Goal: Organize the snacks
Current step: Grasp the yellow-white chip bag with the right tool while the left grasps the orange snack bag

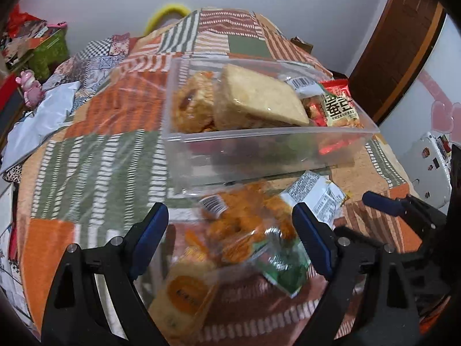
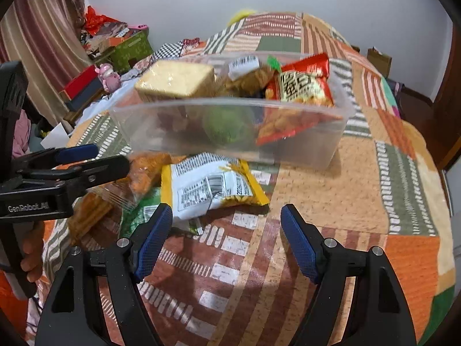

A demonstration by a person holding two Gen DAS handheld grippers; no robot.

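Observation:
A clear plastic bin stands on the patchwork cover and holds several snacks: a pale square cake and a red packet. Loose packets lie in front of it: an orange crispy snack bag, a white and yellow packet and a green packet. My left gripper is open right over the orange bag; it also shows in the right wrist view. My right gripper is open and empty, just in front of the white packet.
The patchwork cover spreads over a bed or table. A pink figurine and boxes stand at the far left. A brown door is at the right. A white cloth lies at the left edge.

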